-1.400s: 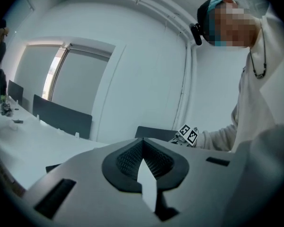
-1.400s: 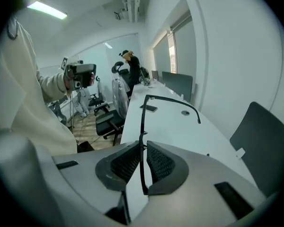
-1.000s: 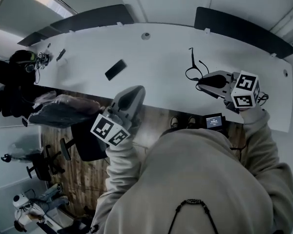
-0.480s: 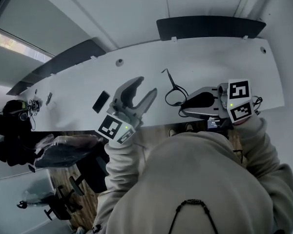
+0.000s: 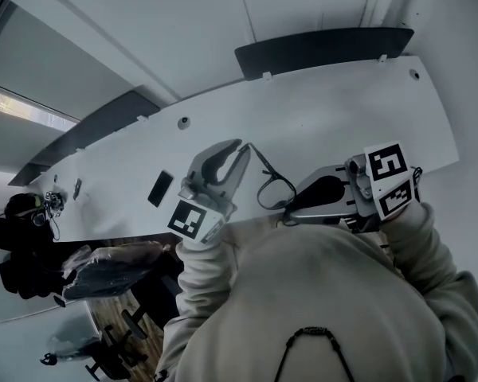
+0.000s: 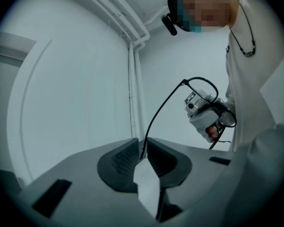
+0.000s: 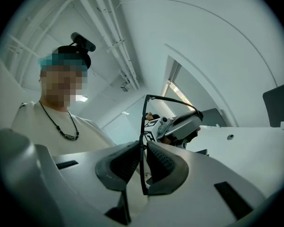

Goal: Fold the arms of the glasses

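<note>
- Glasses [image 5: 268,173]: one pair, off the worktop [image 5: 342,110], held in the air in front of your chest between your two claws.
- Left claw [image 6: 142,148]: its jaws have just been closing. They now pinch the tip of one thin black arm [image 6: 162,109], which sits in the narrow gap between the pads.
- Right claw [image 7: 143,150]: pressed together on the other end of the glasses, where a black bar runs straight up between the pads. It looks like the front, edge-on, but you cannot rule out the second arm from these views.
- Key relation: the held arm's long axis runs from your left claw across and up to its hinge [image 6: 183,82]. The hinge sits just beside the rims and close to your right claw.
- The arm stands out open from the front, so I judge the fold not yet done.
- Your left claw has the free end and is the one to swing. Your right claw is nearer the hinge and should act as the anchor.
- The tip probably has to travel in an arc about the hinge, towards the rims. A straight push along the arm would only flex the wire.
- Count: one pair of glasses, two claws, one arm clearly in a grip. The second arm is not clearly told apart.
- Also on the worktop: one dark flat slab [image 5: 159,188], well apart from the glasses.
</note>
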